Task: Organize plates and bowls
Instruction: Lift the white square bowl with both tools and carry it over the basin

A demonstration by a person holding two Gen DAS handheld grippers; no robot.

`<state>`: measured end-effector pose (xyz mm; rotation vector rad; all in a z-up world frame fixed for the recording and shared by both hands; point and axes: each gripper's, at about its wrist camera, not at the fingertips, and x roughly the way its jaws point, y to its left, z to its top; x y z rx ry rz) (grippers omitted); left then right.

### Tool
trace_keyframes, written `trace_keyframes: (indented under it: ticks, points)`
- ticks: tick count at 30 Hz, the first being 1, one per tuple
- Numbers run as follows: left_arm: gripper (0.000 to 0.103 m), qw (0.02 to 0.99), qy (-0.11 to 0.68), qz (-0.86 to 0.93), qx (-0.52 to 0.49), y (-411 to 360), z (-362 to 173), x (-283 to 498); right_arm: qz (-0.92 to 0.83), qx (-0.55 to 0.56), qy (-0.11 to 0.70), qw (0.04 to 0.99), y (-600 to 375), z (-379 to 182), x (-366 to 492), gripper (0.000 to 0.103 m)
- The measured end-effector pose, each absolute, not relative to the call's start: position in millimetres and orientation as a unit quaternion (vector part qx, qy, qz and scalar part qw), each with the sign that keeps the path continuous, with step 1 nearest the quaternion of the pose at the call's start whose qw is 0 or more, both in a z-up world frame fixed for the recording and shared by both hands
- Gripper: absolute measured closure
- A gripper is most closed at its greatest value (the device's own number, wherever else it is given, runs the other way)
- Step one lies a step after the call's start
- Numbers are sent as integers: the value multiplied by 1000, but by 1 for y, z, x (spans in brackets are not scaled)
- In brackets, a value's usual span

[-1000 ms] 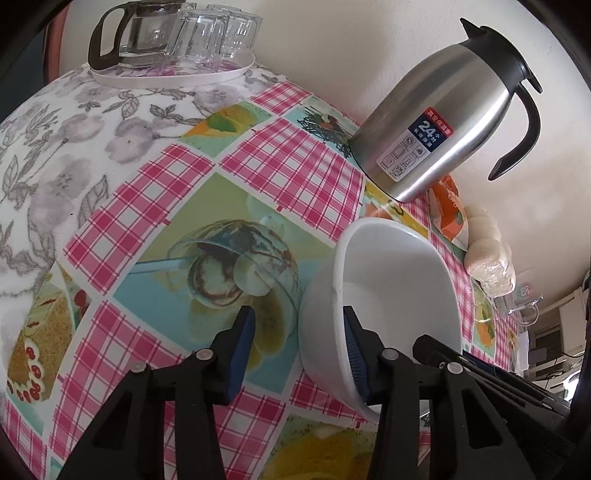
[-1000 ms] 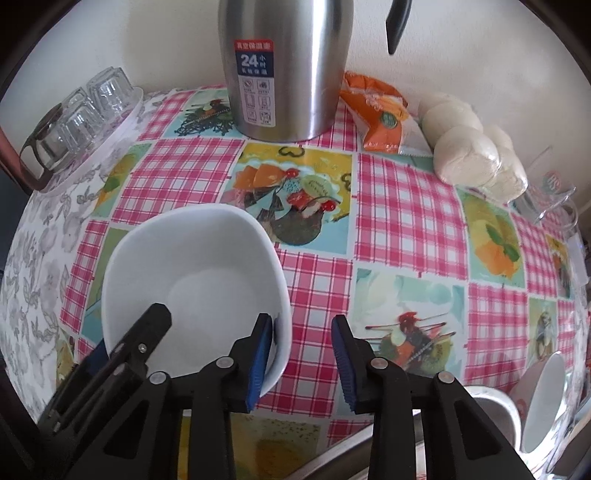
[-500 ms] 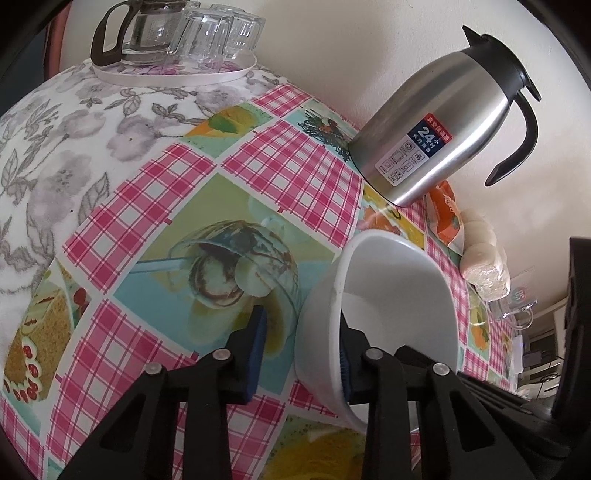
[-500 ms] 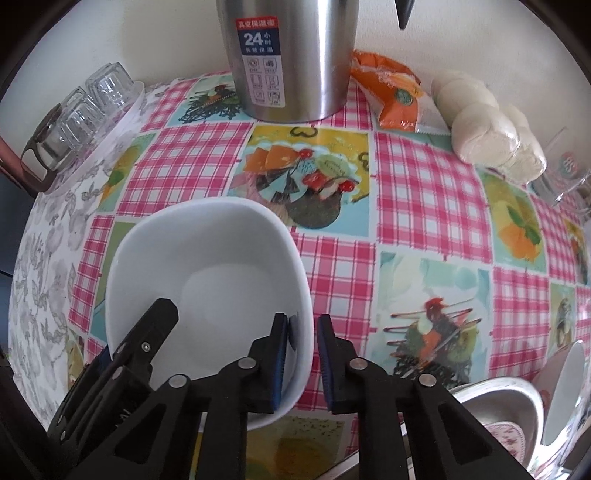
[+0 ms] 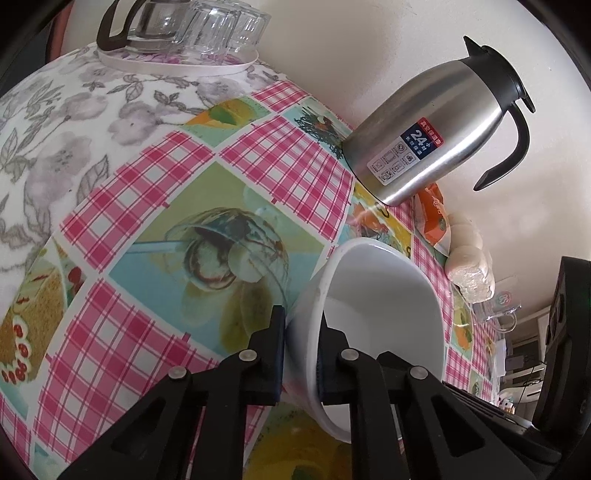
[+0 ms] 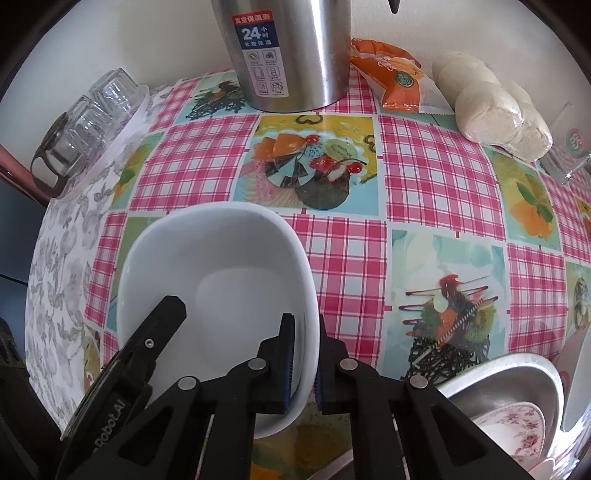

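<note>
A white bowl [image 5: 384, 306] sits on the patterned tablecloth, with both grippers on its rim. My left gripper [image 5: 301, 352] is shut on the bowl's left wall, one finger outside and one inside. My right gripper [image 6: 306, 356] is shut on the right wall of the same bowl [image 6: 221, 273]. The left gripper's finger [image 6: 155, 332] shows inside the bowl in the right wrist view. A metal basin [image 6: 517, 384] at the lower right holds a floral plate [image 6: 509, 432] and other white dishes.
A steel thermos jug [image 5: 436, 136] stands behind the bowl by the wall; it also shows in the right wrist view [image 6: 288, 51]. A tray of glasses with a glass teapot [image 5: 177, 33] is far left. An orange snack bag [image 6: 395, 77], wrapped buns [image 6: 491, 99] and a glass mug [image 6: 569, 144] line the back right.
Both grippers closed from open onto the bowl's opposite walls. The bowl has tilted slightly and both cameras moved a little closer.
</note>
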<state>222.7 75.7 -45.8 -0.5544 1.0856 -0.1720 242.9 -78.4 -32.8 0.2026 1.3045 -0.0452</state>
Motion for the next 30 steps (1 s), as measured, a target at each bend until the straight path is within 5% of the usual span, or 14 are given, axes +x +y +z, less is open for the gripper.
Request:
trace_keyframes:
  ticks: [17,30]
  points:
    - [91,833,494,-88,-234,72,-19,211,-11,112,577,809,-83,-7,222,93]
    - [91,872,432,-129,-192,51,54,188,8,138,492,860,-102,60,189,93]
